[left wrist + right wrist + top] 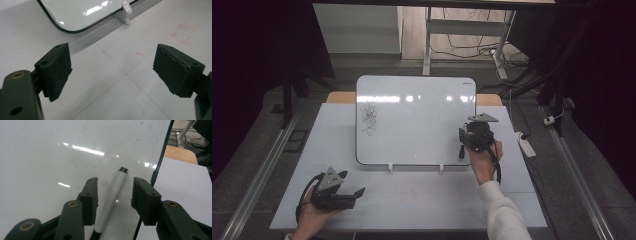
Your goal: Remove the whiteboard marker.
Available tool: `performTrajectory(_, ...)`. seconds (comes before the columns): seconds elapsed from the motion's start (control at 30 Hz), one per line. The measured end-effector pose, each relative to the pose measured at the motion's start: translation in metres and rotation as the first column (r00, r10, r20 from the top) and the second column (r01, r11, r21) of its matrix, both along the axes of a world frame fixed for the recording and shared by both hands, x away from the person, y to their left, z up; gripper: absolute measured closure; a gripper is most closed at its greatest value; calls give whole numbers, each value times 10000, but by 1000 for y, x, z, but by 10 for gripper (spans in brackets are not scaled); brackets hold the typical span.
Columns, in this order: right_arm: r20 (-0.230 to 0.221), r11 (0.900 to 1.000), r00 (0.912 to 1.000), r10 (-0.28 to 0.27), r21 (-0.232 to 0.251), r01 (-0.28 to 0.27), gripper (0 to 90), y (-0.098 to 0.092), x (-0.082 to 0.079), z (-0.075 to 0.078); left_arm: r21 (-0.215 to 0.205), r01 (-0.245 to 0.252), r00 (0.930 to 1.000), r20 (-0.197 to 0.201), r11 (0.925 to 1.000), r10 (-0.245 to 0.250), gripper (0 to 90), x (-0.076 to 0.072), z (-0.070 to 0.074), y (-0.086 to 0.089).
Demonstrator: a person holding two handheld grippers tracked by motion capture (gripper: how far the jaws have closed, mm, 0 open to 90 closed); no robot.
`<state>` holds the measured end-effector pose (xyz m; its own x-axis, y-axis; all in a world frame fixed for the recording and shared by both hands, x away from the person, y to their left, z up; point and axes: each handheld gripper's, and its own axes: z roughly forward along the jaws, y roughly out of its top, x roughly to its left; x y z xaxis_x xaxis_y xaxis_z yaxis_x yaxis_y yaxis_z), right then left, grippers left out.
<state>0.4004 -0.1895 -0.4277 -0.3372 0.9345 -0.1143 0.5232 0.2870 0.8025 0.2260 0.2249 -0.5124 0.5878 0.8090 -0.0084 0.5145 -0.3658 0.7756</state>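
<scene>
Lower left of the high view: left claw point(354, 194) rests on the surface point(412, 200), jaws spread wide, nothing between them. Right of centre: right claw point(113, 197) straddles a white marker point(112, 200), jaws part-closed; pads not yet pressing. Marker lies against the whiteboard point(417, 120) near its right edge, long axis running straight ahead between the jaws, black cap end farthest. Right hand point(484, 160) far nearer.

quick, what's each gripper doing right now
Left gripper: open, nothing between its jaws, low over the table.
Right gripper: jaws either side of a marker at the whiteboard; whether they press on it cannot be told.
</scene>
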Motion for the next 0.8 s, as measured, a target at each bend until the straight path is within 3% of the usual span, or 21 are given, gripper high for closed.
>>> performTrajectory(0.13, -36, 9998, 9998, -208, 73, 209, 628, 3, 4, -1, -17, 68, 10000, 19, 10000, -68, 158, -1, -1, 0)
performTrajectory(0.4, 216, 9959, 9963, -832, -334, 839, 743, 15, 9, -3, 4, 151, 9999, 58, 9999, -151, 159, -3, -2, 1)
performTrajectory(0.6, 226, 9970, 9968, -773, 48, 772, 806, 16, 9, -4, 61, 197, 9998, 77, 9998, -198, 160, -4, -2, -1)
performTrajectory(0.67, 335, 9973, 9969, -714, -129, 718, 807, 18, 8, -5, 72, 180, 9998, 68, 9998, -181, 160, -4, -2, -1)
performTrajectory(0.8, 343, 9985, 9979, -553, 49, 552, 808, 15, 6, -4, 52, 30, 10000, 77, 10000, -31, 160, -4, -2, 1)
